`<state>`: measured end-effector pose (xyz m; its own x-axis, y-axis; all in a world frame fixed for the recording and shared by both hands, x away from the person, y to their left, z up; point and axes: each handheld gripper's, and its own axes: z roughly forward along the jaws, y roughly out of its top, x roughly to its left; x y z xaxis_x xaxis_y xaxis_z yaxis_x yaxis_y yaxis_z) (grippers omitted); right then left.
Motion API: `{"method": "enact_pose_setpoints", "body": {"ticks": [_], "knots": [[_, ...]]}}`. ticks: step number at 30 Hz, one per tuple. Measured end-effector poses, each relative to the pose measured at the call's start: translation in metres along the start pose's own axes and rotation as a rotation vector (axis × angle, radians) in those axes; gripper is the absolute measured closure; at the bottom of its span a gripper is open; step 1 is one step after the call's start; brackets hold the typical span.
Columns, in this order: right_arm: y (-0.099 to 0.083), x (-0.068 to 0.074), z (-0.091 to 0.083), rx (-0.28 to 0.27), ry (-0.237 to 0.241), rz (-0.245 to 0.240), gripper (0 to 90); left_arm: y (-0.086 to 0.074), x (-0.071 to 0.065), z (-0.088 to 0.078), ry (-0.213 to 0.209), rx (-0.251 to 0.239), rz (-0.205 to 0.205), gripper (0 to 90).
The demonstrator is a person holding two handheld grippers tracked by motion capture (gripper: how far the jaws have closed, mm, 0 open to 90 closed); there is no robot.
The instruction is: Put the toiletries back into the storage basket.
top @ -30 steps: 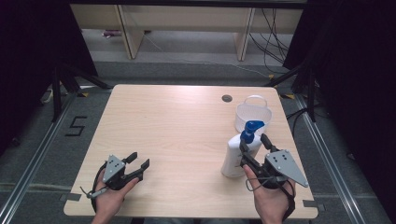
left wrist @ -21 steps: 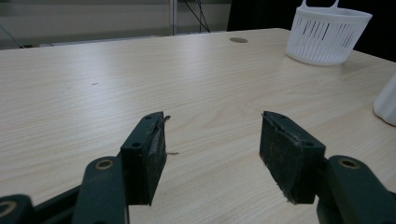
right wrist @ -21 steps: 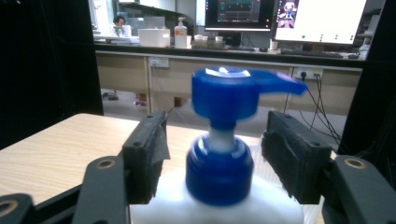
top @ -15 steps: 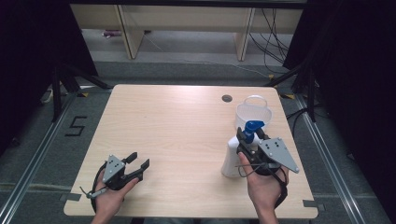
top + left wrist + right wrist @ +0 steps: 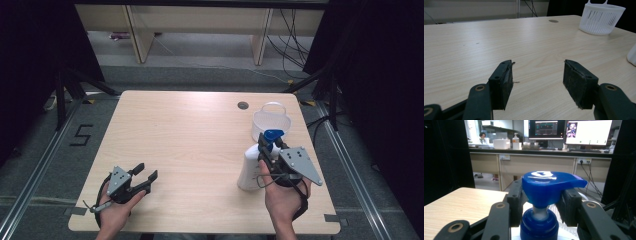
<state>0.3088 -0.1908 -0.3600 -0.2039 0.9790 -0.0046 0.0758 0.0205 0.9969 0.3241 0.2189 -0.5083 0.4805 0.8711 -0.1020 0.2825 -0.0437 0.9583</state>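
Observation:
A white pump bottle (image 5: 248, 172) with a blue pump head (image 5: 272, 135) stands upright at the right of the wooden table (image 5: 190, 140). My right gripper (image 5: 270, 146) is at the bottle's top, held by a hand. In the right gripper view its jaws press on both sides of the blue pump head (image 5: 544, 186), so the right gripper (image 5: 541, 192) is shut on it. My left gripper (image 5: 146, 171) rests open near the front left edge. In the left gripper view the left gripper (image 5: 537, 72) has bare table between its jaws.
A white slotted basket (image 5: 271, 122) stands just behind the bottle, also seen far right as the basket (image 5: 601, 17). A round cable hole (image 5: 243, 105) sits at the table's back. The bottle's white edge (image 5: 632, 53) shows at the right border.
My right gripper has moved forward and up along the bottle to its pump head and closed on it. The left gripper has stayed still.

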Motion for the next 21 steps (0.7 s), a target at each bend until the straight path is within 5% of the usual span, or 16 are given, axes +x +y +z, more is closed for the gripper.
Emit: {"method": "enact_pose_setpoints", "body": {"ticks": [4, 9, 21], "knots": [[0.003, -0.005, 0.0, 0.013, 0.013, 0.042, 60.2, 0.0, 0.001, 0.0, 0.008, 0.008, -0.001, 40.1], [0.007, -0.011, 0.0, 0.04, -0.004, 0.039, 60.2, 0.0, 0.0, 0.0, 0.005, 0.01, 0.0, 40.2], [0.036, -0.024, -0.001, -0.021, -0.032, 0.012, 60.2, 0.0, 0.002, 0.0, -0.001, -0.008, -0.005, 40.2]]}}
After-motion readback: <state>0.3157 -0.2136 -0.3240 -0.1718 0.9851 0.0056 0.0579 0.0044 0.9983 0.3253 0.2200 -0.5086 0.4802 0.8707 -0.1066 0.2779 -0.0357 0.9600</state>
